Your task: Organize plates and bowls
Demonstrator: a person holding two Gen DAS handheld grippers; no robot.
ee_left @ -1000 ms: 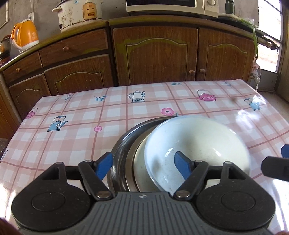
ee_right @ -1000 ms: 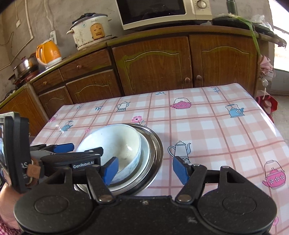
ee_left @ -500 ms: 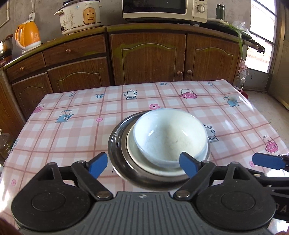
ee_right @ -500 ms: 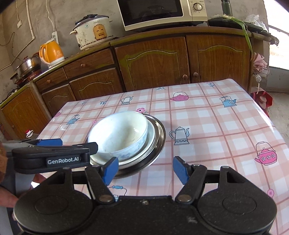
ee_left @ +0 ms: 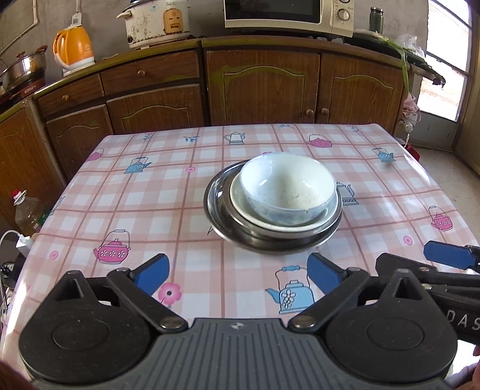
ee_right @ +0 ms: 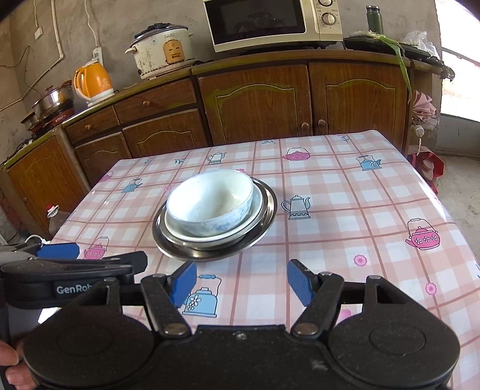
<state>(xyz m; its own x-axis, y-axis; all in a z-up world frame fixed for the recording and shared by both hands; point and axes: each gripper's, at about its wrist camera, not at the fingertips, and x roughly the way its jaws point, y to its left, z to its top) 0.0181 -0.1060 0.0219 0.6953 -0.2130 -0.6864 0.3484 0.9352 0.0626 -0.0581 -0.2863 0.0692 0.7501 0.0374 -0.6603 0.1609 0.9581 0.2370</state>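
A white bowl (ee_left: 287, 189) sits in a white plate (ee_left: 240, 204), which sits in a steel dish (ee_left: 216, 210) in the middle of the table. The same stack shows in the right wrist view: bowl (ee_right: 210, 201), plate (ee_right: 255, 210), steel dish (ee_right: 267, 210). My left gripper (ee_left: 238, 274) is open and empty, near the table's front edge, short of the stack. My right gripper (ee_right: 241, 283) is open and empty, also short of the stack. The right gripper shows at the right of the left wrist view (ee_left: 447, 255).
The table (ee_left: 120, 204) has a pink checked cloth with teapot prints. Wooden cabinets (ee_left: 264, 87) stand behind it with a rice cooker (ee_left: 156, 22), an orange kettle (ee_left: 73, 48) and a microwave (ee_left: 288, 13). An oil bottle (ee_left: 27, 210) stands on the floor at left.
Both grippers have pulled back from the stack toward the table's front edge. The bowl, plate and dish stay stacked in place.
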